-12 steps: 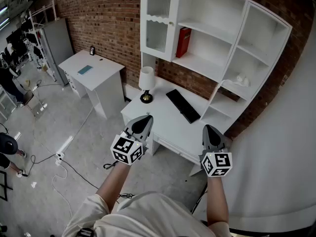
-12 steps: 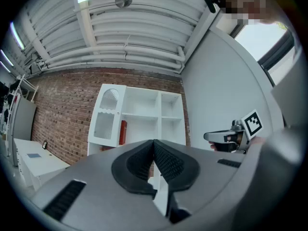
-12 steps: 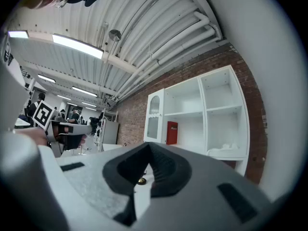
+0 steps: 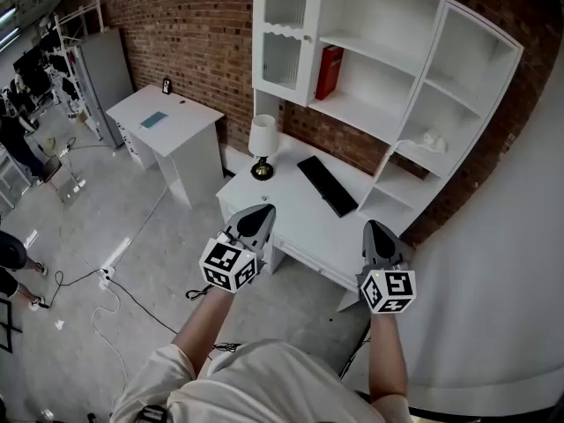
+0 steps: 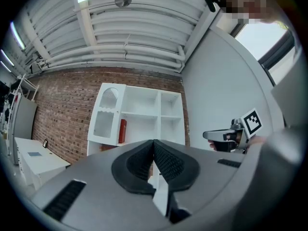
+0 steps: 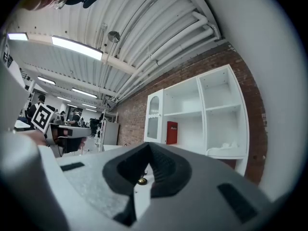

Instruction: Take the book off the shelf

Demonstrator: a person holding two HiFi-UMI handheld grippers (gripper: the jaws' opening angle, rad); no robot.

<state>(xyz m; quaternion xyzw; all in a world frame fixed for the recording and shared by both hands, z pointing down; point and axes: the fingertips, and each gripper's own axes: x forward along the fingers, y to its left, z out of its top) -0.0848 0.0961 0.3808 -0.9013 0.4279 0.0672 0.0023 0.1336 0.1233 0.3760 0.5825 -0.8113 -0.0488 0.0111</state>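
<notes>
Head view
- Your left gripper: jaws closed together, nothing between them, held out over the floor at the near edge of the desk.
- Your right gripper: jaws likewise pressed together and empty, level with the left, over the desk's right front corner.
- Red book: upright on the middle shelf of the white shelf unit, against the glazed cabinet section, well apart from both grippers.
- On the desk: a lamp and a black keyboard.

Left gripper view
- Pads meet with no gap and hold nothing.
- The book stands beyond them, up and to the left; your right gripper shows at the right.

Right gripper view
- Pads meet tip to tip and hold nothing.
- The book stands upright on its shelf, just right of the jaw line and far off.
</notes>
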